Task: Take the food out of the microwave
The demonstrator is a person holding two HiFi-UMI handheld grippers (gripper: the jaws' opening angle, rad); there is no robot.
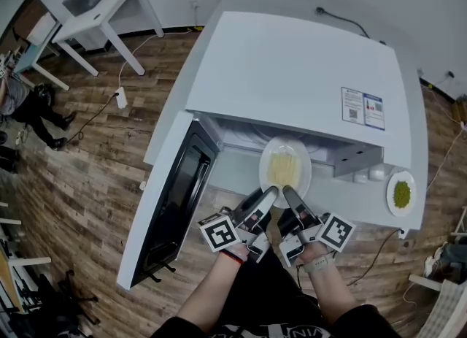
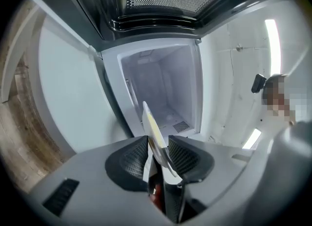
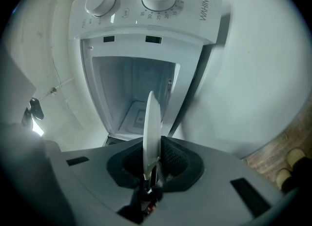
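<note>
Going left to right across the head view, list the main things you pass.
White side table → open microwave door → plate of yellow food at the microwave's mouth → small plate of green food.

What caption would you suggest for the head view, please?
Left gripper and right gripper clamp the plate of food at the open microwave.

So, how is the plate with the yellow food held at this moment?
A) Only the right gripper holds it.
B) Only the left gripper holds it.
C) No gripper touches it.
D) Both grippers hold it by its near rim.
D: in the head view the left gripper and the right gripper both meet the near rim of the plate, and each gripper view shows its jaws shut on the plate's edge.
</note>
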